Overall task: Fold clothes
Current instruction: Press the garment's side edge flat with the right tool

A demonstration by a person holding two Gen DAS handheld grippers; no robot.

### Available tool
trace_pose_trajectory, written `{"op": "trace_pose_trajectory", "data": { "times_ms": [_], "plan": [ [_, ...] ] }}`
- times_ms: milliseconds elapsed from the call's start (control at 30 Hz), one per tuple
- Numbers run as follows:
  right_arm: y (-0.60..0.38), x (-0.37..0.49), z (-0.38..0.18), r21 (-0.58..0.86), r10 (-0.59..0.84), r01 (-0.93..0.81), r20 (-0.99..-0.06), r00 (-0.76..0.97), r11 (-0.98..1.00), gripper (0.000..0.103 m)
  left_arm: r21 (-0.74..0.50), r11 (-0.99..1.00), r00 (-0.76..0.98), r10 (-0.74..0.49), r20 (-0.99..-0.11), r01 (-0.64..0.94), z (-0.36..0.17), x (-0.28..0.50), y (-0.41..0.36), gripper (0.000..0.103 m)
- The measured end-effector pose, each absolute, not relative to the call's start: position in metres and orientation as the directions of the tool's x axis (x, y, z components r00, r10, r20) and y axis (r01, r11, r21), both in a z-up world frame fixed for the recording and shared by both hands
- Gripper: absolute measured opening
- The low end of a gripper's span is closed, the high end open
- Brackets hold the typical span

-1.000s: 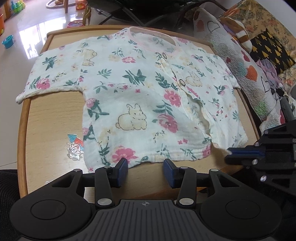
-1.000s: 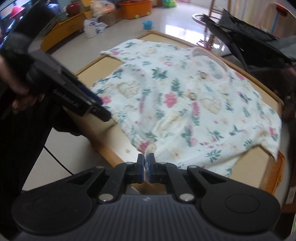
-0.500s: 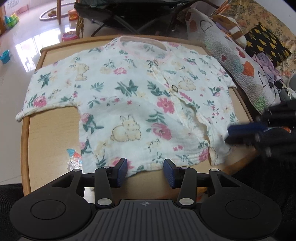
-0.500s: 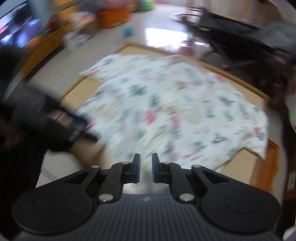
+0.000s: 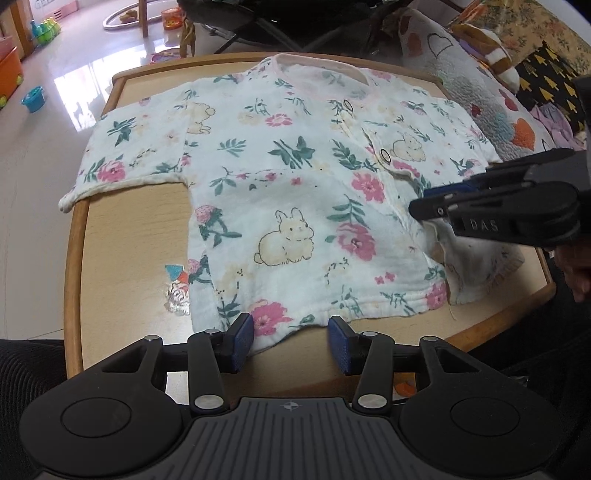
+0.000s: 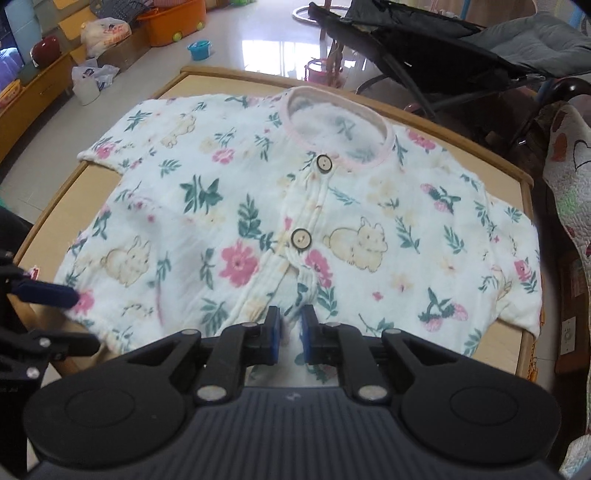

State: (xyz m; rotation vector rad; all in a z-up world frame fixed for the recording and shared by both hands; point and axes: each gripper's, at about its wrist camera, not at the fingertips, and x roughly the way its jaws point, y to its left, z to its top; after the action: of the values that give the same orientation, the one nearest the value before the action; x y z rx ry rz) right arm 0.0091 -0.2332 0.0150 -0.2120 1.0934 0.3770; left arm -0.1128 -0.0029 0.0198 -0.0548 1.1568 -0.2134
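1. Glossy tiled floor (image 5: 44,122) runs behind a low wooden table (image 5: 122,236) with a raised rim; orange toy bins (image 6: 173,22) stand at the far side of the room and patterned quilts (image 5: 461,74) are heaped along the table's right side.

2. Spread face-up on the table is the shirt (image 5: 295,192), a small white baby top printed with pink flowers, green leaves and rabbits, its pink-trimmed neckline toward the far edge and both short sleeves laid out sideways. Two round buttons (image 6: 301,239) show on the placket.

3. Level with the near edge, the left gripper (image 5: 291,343) points forward over the shirt's bottom hem. Its blue pads (image 5: 242,339) stand wide apart, the left one just touching the hem, and nothing is clamped between them.

4. From the right side, the right gripper (image 5: 428,206) reaches in roughly level over the lower right corner of the shirt. Fingers of a bare hand (image 5: 576,273) show behind it.

5. White letters "DAS" are readable on the side of the right gripper's finger.

6. In the right wrist view, the right gripper's (image 6: 291,334) blue pads sit close together with a narrow gap, straddling the lower placket. Cloth lies between and under them, and in the left view the corner below hangs turned up, but I cannot tell whether the pads actually pinch it.

7. A colourful sticker (image 5: 177,288) lies on the tabletop just beside the shirt's left side seam.
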Motion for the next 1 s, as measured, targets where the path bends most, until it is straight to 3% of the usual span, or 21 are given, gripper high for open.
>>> {"op": "trace_pose_trajectory", "data": {
  "times_ms": [633,733,867,1000],
  "plan": [
    [-0.222,0.01,0.02,0.003,0.155,-0.363,-0.907,0.391,0.932,0.012,-0.241,0.968,0.357,-0.248,-0.9,0.065,0.027,-0.112,0.016,0.048],
    [-0.222,0.012,0.02,-0.003,0.144,-0.349,-0.908,0.394,0.937,0.002,-0.243,0.968,0.358,-0.25,-0.9,0.065,0.027,-0.112,0.016,0.048],
    [-0.229,0.01,0.034,0.005,0.158,-0.338,-0.891,0.425,0.941,0.001,-0.25,0.966,0.358,-0.258,-0.897,0.067,0.026,-0.112,0.016,0.048],
    [-0.232,0.014,0.055,0.114,0.255,-0.33,-0.868,0.425,0.937,0.001,-0.257,0.964,0.357,-0.263,-0.896,0.066,0.025,-0.112,0.016,0.048]
  ]
}}
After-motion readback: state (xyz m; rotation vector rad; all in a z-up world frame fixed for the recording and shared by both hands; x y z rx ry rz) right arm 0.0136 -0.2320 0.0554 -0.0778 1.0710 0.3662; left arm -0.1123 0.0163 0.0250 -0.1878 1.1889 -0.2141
